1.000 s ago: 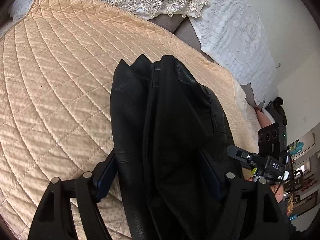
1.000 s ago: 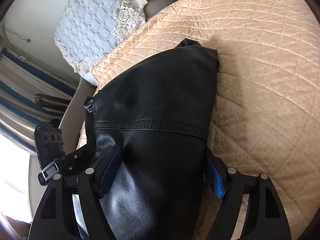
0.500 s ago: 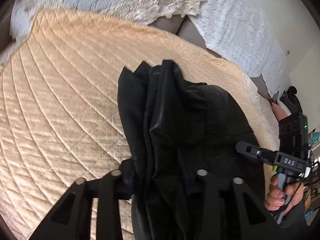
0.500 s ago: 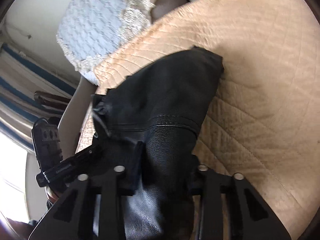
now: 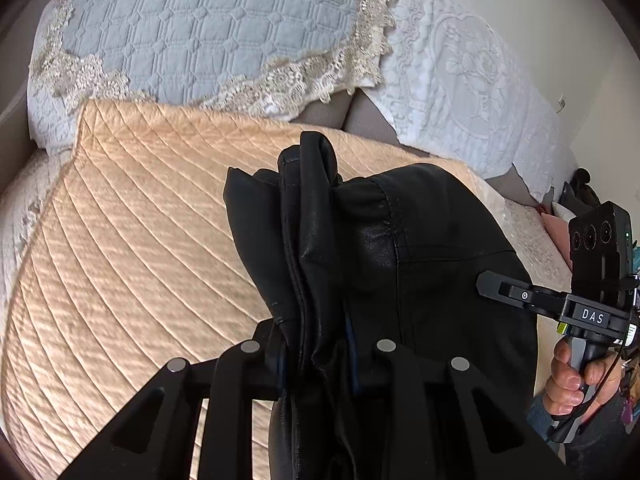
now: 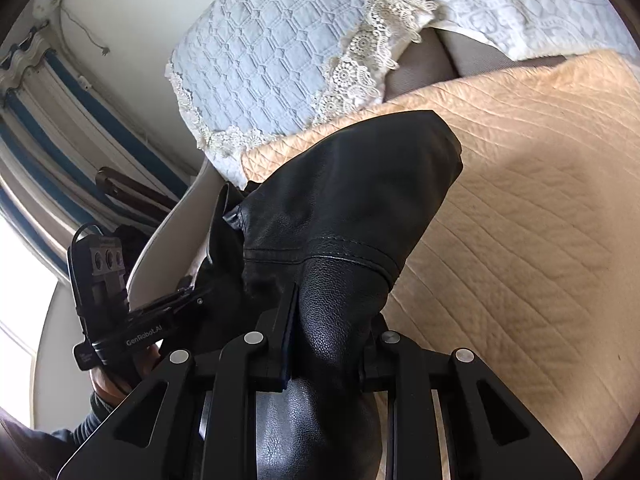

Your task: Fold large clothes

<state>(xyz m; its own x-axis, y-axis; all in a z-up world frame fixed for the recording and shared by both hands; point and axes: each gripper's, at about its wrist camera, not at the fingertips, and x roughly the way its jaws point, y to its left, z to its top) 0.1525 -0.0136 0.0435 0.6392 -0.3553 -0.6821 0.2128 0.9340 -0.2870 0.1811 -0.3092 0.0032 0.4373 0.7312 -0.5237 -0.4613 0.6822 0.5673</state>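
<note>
Where a second ago the left gripper (image 5: pixel 316 356) stood wide astride the black leather garment (image 5: pixel 360 264) lying on the peach quilt (image 5: pixel 132 240), its jaws now pinch a bunched ridge of that leather and are closing further, and the garment's near end has come up off the quilt, its far tip pointing toward 12 o'clock at the lace-edged blue pillow (image 5: pixel 208 28). At 3 o'clock in this left wrist view the other tool shows white letters reading "DAS", with a hand (image 5: pixel 572 384) on its handle at about 4 o'clock. From the right wrist view the change is the same: the right gripper (image 6: pixel 328 344), earlier spread on both sides of the garment, now has its blue-padded fingers (image 6: pixel 290 332) narrowed onto a thick fold of leather and closing, the quilt lying lower and farther off toward 3 o'clock. At 8 o'clock the left tool's bar reads "GenRobot.AI"; a smaller label below it is too small to read. I judge that both ends are now gripped and raised, so the garment is ready to be carried over or shaken out for the next fold; the stiff, heavy leather may slip from so narrow a pinch.
</note>
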